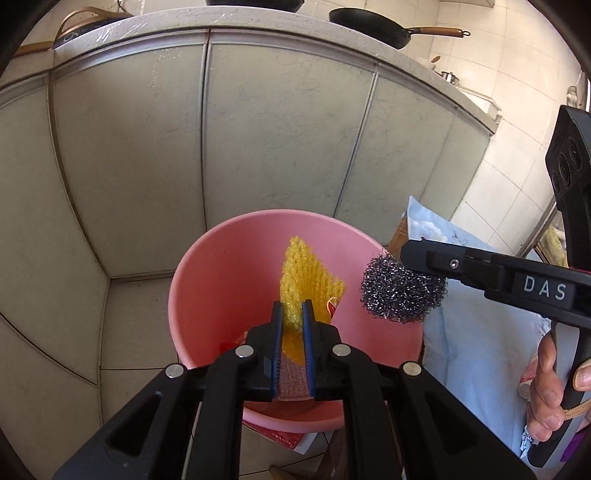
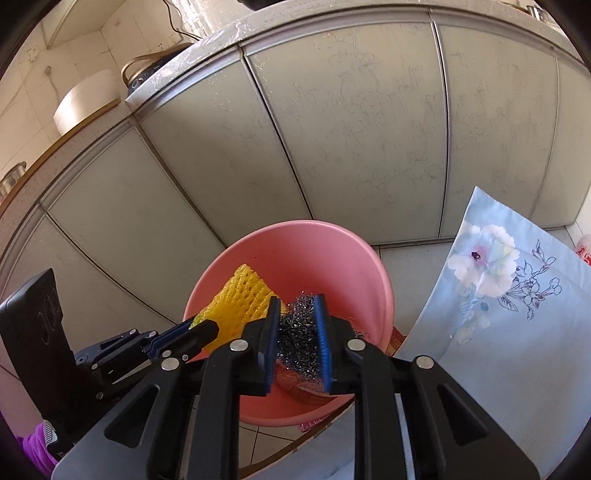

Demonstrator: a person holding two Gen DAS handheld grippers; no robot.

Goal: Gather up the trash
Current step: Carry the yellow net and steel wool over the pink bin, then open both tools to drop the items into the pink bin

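Note:
A pink plastic bin point(image 1: 229, 273) stands on the tiled floor in front of the kitchen cabinets; it also shows in the right wrist view point(image 2: 332, 258). My left gripper point(image 1: 293, 310) is shut on a yellow foam net point(image 1: 303, 273) and holds it over the bin's opening; the net also shows in the right wrist view point(image 2: 243, 295). My right gripper point(image 2: 297, 306) is shut on a steel wool scrubber point(image 2: 299, 339) above the bin's right rim. In the left wrist view the scrubber point(image 1: 402, 291) hangs from the right gripper point(image 1: 417, 258). Some red wrapper scraps lie inside the bin.
Grey cabinet doors point(image 1: 258, 129) close off the back. A light blue flowered cloth point(image 2: 509, 295) lies to the right of the bin. A black frying pan point(image 1: 373, 26) sits on the counter above. Red paper point(image 1: 280, 435) lies under the bin.

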